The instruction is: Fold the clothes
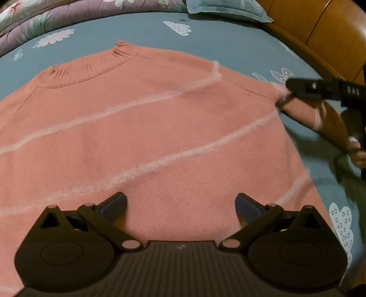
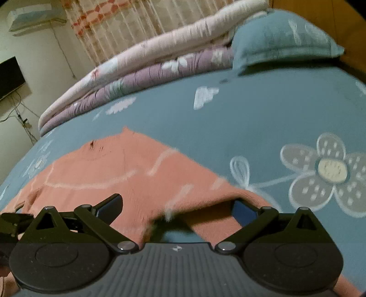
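The left gripper (image 1: 180, 203) stands wide open, its two fingers spread far apart and holding nothing, with the pink sweater (image 1: 141, 141) spread flat directly beneath and ahead of it on the blue flowered bedsheet (image 1: 228, 38). The sweater's ribbed collar (image 1: 91, 66) lies far ahead of these fingers and a little to their left, and pale stripes run across the knit between. The right gripper (image 2: 177, 205) is likewise spread wide; a raised fold of the sweater's sleeve (image 2: 205, 205) drapes between its fingers and over the right-hand one, but the blur there leaves it unclear whether the cloth is caught or merely lying across. In the left wrist view that same gripper (image 1: 297, 89) appears off to the right, its tip at the sweater's shoulder corner, with part of a hand (image 1: 356, 150) cut off by the frame edge. Only the right wrist view shows the room beyond: folded quilts (image 2: 146, 66) and a pillow (image 2: 281, 38) far ahead, a striped curtain (image 2: 128, 25), an air conditioner (image 2: 34, 18) and a dark screen (image 2: 9, 75) off to the left. The sweater's hem and left sleeve are hidden behind the gripper bodies.
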Tool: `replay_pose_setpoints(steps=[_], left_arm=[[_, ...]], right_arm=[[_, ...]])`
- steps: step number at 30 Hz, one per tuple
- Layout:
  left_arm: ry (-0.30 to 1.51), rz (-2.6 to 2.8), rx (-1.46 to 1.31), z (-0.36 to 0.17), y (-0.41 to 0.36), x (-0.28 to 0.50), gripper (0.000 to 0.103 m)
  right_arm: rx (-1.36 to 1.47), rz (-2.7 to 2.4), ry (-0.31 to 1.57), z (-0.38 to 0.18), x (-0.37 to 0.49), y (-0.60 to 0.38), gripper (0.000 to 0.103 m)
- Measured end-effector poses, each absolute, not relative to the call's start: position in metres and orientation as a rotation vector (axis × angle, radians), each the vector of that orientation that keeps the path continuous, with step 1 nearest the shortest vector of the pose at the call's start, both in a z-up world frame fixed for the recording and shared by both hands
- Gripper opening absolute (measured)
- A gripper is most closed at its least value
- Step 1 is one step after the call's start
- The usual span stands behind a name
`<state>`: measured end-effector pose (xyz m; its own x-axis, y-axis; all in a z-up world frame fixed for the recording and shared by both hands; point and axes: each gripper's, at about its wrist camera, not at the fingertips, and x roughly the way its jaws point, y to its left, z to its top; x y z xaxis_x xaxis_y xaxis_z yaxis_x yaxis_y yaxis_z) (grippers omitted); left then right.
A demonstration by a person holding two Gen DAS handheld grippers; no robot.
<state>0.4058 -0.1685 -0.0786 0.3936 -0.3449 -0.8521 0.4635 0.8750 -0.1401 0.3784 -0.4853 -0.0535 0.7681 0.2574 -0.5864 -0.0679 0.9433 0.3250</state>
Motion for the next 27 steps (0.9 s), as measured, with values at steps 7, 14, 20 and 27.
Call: replay_pose_setpoints(steps=[7,14,20,27], left_arm=[[1.041,-0.518,0.12,-0.078,-0.166,0.405,0.101],[1.037,-0.522,0.11,-0.078,-0.164,0.406,0.102],[1.025,-0.527,0.123,-0.078,-0.162,0.404,0.102],[1.008,-0.526,0.117,-0.078,-0.154,0.402,0.102]], right_arm=[[0.224,0.223,0.751,-0.057,0.366,-0.455,0.103],[0.28,0.418,0.688,-0.038,0.346,-0.423,0.103],[0.344,0.476,0.743,-0.06,0.377,-0.399,0.103],[0.341,0.416,0.834,-0.076,0.352,-0.407,0.103]])
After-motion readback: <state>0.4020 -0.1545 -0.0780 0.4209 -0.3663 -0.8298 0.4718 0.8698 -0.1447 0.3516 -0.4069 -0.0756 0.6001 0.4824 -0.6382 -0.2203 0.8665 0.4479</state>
